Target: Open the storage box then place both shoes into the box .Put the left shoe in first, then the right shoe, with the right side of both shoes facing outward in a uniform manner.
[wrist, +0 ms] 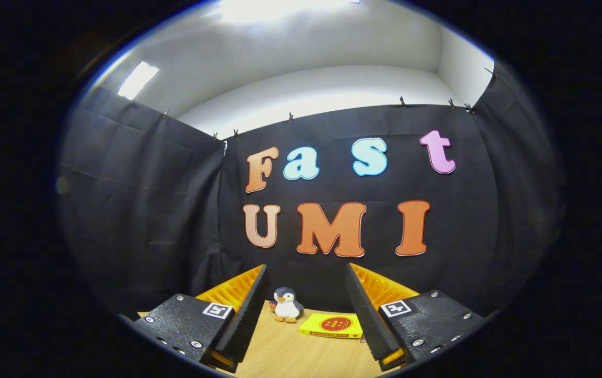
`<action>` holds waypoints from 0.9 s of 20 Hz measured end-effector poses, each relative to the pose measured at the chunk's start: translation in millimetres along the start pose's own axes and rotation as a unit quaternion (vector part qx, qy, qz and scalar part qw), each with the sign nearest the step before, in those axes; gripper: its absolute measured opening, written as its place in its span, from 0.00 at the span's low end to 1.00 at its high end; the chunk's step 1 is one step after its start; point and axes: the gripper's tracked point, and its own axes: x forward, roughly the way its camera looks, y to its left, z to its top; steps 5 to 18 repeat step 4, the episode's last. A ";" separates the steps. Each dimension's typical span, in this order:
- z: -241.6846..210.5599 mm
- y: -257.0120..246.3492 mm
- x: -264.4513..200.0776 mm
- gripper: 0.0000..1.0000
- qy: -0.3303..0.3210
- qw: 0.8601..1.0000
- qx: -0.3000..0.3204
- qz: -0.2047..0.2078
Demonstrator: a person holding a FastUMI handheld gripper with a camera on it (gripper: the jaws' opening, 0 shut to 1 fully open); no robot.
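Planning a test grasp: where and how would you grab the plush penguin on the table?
Take the plush penguin across its round body, below the head, coming in level from the front along the wooden table. It stands upright facing the gripper, whose fingers are spread wide open with the penguin seen between them. Stay clear of the flat yellow box lying beside it.

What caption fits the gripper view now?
Open gripper held level above wooden table, toy penguin and yellow box ahead.
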 end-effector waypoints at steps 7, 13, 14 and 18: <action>-1.1 -1.1 -2.3 0.87 -0.012 1.000 0.013 0.006; -1.1 -1.1 -2.3 0.87 -0.012 1.000 0.013 0.006; -1.1 -1.1 -2.3 0.87 -0.012 1.000 0.013 0.006; -1.1 -1.1 -2.3 0.87 -0.012 1.000 0.013 0.006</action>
